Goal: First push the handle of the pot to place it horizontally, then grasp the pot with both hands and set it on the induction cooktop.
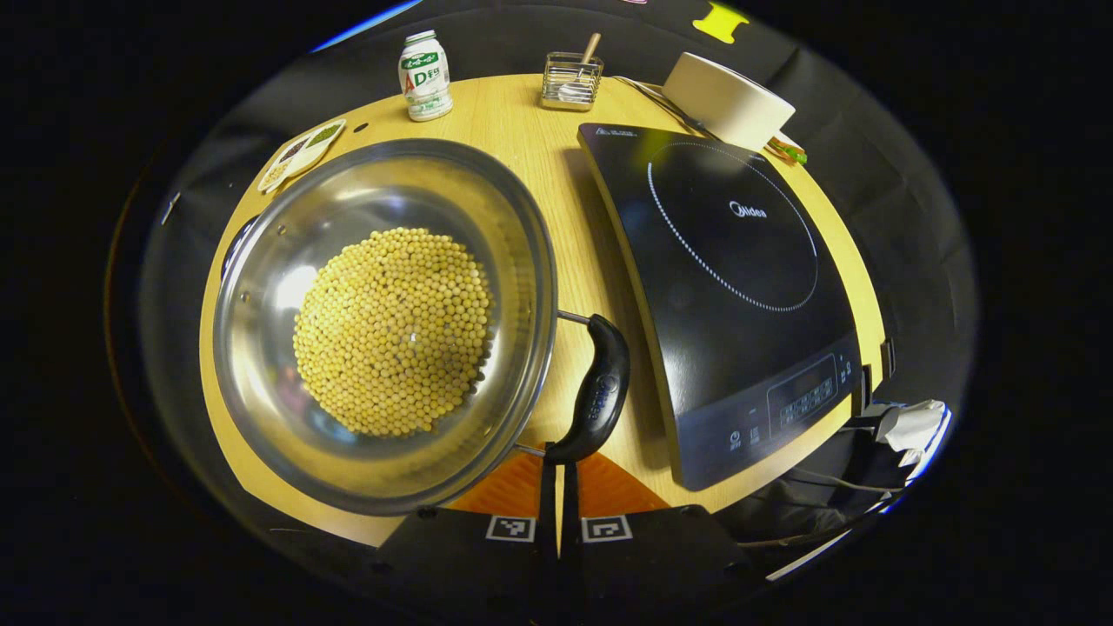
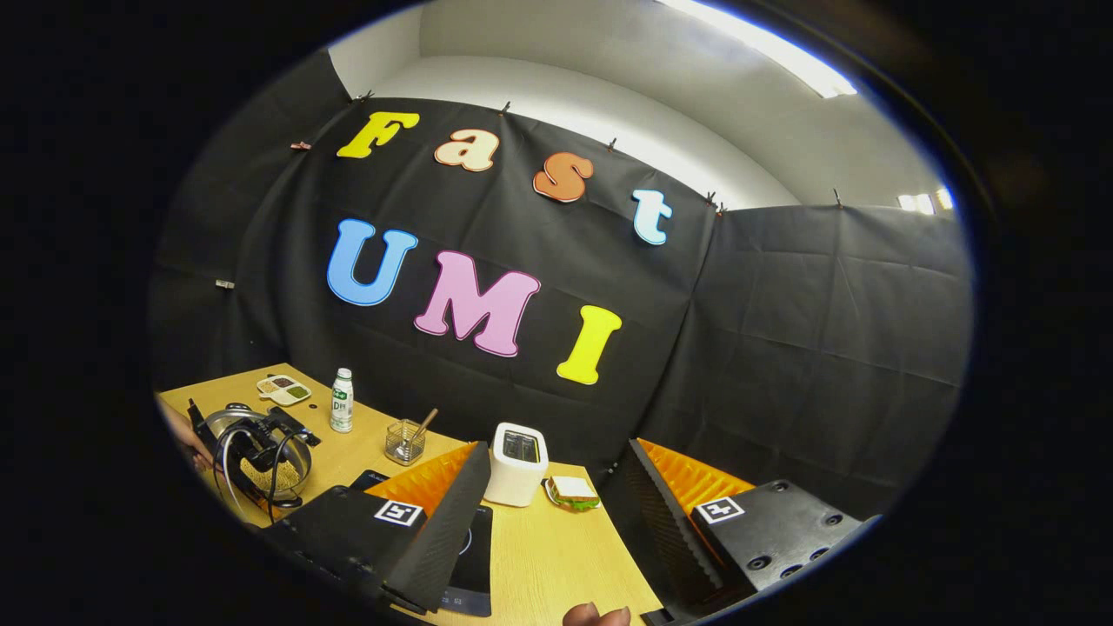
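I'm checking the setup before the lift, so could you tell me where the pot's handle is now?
In the left gripper view the handle sits on the pot's right side, between it and the induction cooktop, just ahead of the left gripper.

In the right gripper view the other gripper (image 2: 252,456) hides most of the pot (image 2: 296,465), and the induction cooktop (image 2: 474,556) is mostly behind a finger. In the left gripper view the toaster (image 1: 730,100) hides most of the sandwich (image 1: 787,149).
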Available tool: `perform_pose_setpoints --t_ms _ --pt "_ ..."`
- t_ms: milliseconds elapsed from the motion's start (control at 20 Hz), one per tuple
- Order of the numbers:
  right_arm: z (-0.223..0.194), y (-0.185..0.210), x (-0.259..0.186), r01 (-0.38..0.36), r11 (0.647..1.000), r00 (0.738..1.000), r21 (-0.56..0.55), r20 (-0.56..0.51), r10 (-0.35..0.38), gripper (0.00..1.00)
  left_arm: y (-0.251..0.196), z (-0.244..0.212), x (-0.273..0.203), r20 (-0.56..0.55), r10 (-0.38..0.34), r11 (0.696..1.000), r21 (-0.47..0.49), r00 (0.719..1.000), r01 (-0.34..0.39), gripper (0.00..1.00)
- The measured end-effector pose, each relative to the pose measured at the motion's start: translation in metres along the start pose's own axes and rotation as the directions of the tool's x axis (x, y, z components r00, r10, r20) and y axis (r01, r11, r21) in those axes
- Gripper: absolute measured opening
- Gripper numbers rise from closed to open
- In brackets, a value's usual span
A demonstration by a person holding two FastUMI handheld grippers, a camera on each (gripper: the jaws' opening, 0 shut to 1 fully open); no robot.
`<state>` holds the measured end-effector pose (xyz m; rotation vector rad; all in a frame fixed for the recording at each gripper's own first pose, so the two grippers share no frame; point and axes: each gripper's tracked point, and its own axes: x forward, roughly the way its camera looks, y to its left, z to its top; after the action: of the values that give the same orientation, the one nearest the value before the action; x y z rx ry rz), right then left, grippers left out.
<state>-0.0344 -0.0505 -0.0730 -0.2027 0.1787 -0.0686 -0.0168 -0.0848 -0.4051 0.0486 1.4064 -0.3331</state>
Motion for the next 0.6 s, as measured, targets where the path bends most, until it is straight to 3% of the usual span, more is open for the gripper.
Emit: perform_pose_setpoints --t_ms 600 --pt "-0.008 -0.013 0.002 0.050 0.999 0.998 -0.004 -0.025 -0.050 0.98 -0.009 0.065 0.015 0.032 0.032 0.999 -0.030 0.999 -0.031 0.05"
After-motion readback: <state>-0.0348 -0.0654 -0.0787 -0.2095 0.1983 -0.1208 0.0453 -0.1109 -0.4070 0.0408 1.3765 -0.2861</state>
